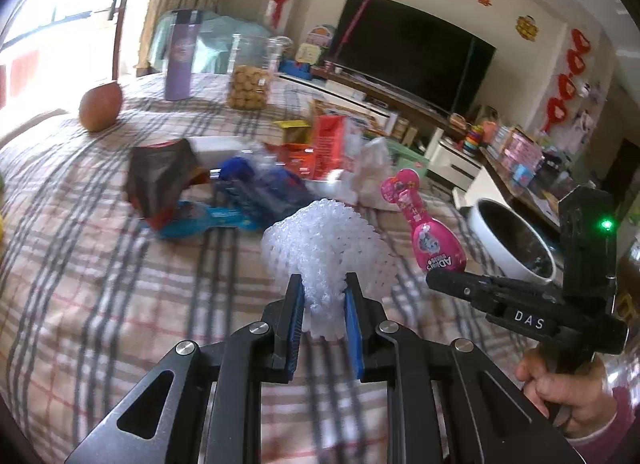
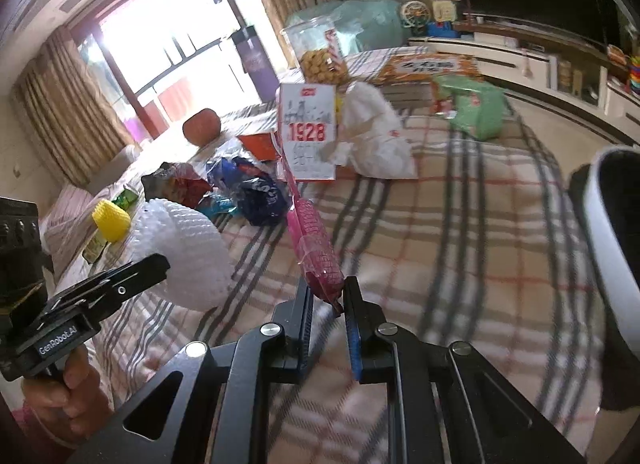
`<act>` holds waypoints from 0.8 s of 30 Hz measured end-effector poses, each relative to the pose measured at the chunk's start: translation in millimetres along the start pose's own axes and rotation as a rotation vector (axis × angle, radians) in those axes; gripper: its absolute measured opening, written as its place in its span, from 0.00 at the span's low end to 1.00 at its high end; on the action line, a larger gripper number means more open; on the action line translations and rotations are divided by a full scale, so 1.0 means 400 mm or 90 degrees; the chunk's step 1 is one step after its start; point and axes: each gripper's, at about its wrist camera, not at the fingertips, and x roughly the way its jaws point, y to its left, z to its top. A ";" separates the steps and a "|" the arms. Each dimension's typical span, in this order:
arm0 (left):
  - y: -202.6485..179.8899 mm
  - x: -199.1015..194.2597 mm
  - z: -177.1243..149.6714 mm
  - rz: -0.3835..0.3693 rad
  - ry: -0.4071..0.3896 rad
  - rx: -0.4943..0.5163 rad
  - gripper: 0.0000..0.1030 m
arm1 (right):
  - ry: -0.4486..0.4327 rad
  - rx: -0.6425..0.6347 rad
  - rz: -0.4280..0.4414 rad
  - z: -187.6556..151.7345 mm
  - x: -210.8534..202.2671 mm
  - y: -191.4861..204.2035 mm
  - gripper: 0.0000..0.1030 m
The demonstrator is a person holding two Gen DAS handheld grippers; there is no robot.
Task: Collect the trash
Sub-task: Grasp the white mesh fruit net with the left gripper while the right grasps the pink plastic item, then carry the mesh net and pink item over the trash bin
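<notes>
Low centre in left wrist view: left gripper pinching white foam net, lifted off the plaid cloth, probably for the white bin at right. Seen only in right wrist view: right gripper clamped on pink wrapper. Further, upper middle: more trash, blue bag, yellow net at left.

Bare checked tabletop is lying open toward the white bin. Wrappers are crowding the far middle.
</notes>
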 end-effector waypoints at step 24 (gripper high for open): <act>-0.290 0.203 0.063 -0.114 0.037 0.125 0.18 | -0.087 0.127 -0.119 -0.071 -0.266 -0.265 0.14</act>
